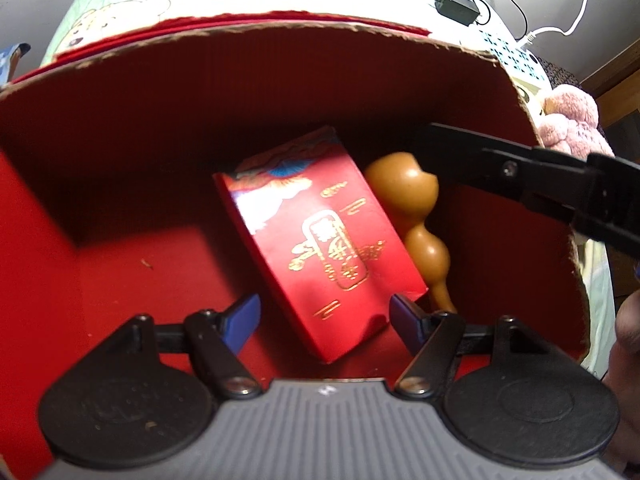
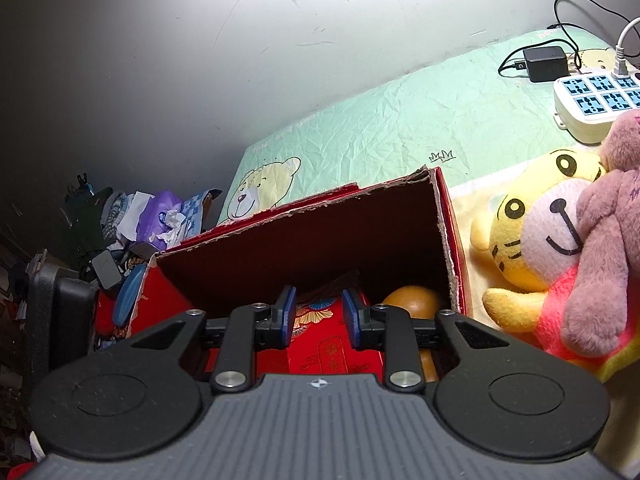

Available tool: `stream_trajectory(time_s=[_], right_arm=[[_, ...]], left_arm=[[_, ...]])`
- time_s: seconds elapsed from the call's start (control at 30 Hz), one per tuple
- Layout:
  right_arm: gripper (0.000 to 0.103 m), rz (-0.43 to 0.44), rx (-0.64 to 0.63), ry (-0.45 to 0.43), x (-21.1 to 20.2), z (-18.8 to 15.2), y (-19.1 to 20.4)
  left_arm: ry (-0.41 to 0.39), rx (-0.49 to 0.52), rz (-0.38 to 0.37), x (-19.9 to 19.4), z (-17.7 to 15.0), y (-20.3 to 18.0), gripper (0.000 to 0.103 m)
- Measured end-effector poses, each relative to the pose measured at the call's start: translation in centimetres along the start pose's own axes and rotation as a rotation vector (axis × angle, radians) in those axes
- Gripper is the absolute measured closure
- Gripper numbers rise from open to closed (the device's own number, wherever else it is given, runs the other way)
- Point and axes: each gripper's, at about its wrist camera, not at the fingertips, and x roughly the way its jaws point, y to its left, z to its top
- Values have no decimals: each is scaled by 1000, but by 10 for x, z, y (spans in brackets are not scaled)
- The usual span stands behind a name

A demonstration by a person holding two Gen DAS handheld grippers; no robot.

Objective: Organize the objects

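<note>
You held both grippers over an open red cardboard box (image 1: 120,128) that sat on a bed with a pale green bear-print sheet (image 2: 400,120). Your left gripper (image 1: 324,316) pointed steeply down into the box, its blue-padded fingers (image 1: 244,314) spread wide and gripping nothing. That wide stance looked like room kept for reaching or letting go.

Just beyond those fingers, a smaller red packet with gold lettering (image 1: 328,240) lay tilted on the box floor, toward the right wall. A tan gourd-shaped object (image 1: 416,208) was tucked between the packet and that wall, touching the packet's edge. Both seemed already put away, and the left half of the floor was bare.

Your right gripper (image 2: 319,318) hung at the box's near edge, angled down less steeply. Its fingers stood fairly close together with nothing between them, the packet lying below the gap. It seemed to have nothing to do there.

Outside the right wall lay a yellow tiger plush (image 2: 532,232) and a pink plush (image 2: 612,240), probably next to be stored. A power strip (image 2: 596,100) and black adapter (image 2: 546,63) sat toward the far right corner of the bed.
</note>
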Motion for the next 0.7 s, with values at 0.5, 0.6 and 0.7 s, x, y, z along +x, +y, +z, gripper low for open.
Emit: stream_trajectory(time_s=[0.5, 0.6, 0.7], right_arm=[[73, 124, -79, 203, 59, 15, 26], [73, 156, -91, 288, 84, 13, 36], [73, 180, -77, 358, 107, 11, 41]], left_arm=[[-134, -76, 148, -14, -8, 24, 30], [-147, -52, 178, -11, -7, 20, 30], [-160, -19, 216, -9, -8, 15, 29]])
